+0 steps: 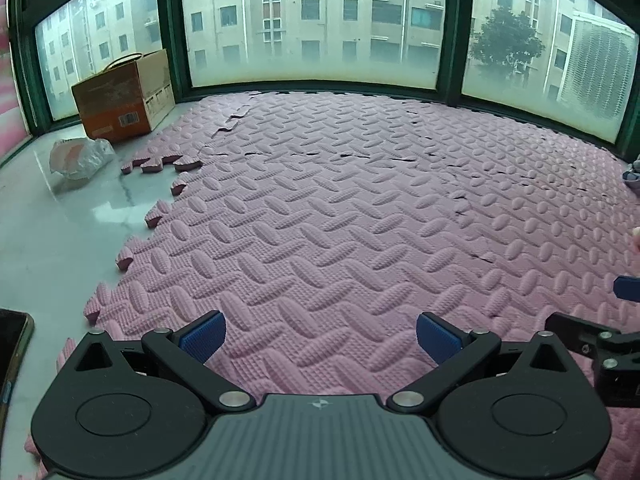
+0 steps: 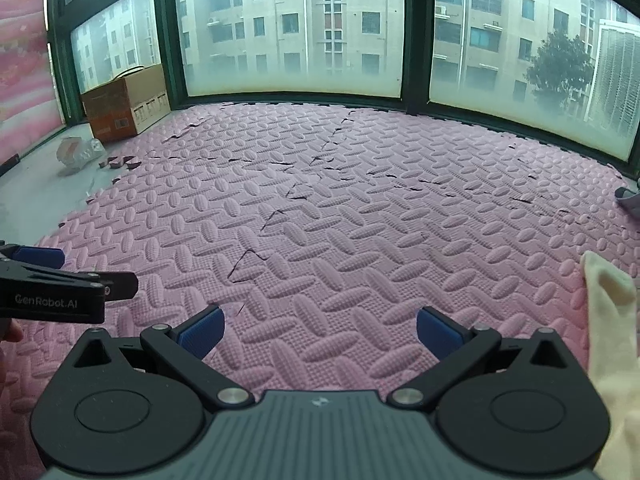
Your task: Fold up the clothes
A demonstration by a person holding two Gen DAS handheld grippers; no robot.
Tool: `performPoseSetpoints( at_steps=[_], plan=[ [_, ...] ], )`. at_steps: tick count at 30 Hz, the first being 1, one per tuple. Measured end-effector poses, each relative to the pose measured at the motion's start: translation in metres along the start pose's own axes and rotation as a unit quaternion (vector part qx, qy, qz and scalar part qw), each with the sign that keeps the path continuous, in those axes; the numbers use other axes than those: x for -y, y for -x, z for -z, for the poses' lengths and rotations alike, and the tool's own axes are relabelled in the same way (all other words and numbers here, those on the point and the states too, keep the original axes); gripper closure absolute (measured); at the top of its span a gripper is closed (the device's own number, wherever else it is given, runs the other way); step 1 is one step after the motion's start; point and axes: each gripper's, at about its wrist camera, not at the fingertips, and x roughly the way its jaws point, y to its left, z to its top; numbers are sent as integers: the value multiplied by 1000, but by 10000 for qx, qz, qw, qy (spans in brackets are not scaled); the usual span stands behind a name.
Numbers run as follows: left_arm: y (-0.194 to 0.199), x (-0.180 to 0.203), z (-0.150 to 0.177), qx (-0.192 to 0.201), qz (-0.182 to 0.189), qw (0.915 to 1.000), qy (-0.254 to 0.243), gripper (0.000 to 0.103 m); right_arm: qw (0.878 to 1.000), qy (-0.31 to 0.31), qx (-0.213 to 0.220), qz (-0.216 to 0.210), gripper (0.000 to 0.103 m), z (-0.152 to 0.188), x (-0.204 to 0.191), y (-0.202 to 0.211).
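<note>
Left gripper (image 1: 320,338): fingers spread wide, nothing between them, hovering over bare pink mat (image 1: 340,208)
Right gripper (image 2: 320,336): also spread wide and holding nothing, just beside its partner
Cream garment (image 2: 612,344): off to the right of the right gripper, at the right-wrist view's edge, running from near to far along the mat; folded or loose, cannot tell from this sliver
Nearer tool: the right one, clearly; the left sits one tool farther off
Grey cloth (image 2: 628,196): far right edge, well apart, too little showing to name
Cardboard box (image 1: 124,100): far left by the window, contents hidden
Plastic bag (image 1: 78,158): crumpled on the tile beside it; contents unclear
</note>
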Motion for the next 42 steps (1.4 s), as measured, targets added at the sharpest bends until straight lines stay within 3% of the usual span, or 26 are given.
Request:
performPoseSetpoints(
  at_steps=[22, 42],
  plan=[
    [49, 36, 7, 97, 357, 9985, -408, 0, 9992, -91, 351, 178, 0, 17, 12, 65],
    [78, 82, 8, 138, 791, 9934, -823, 0, 9990, 21, 184, 419, 0, 33, 27, 110]
  ],
)
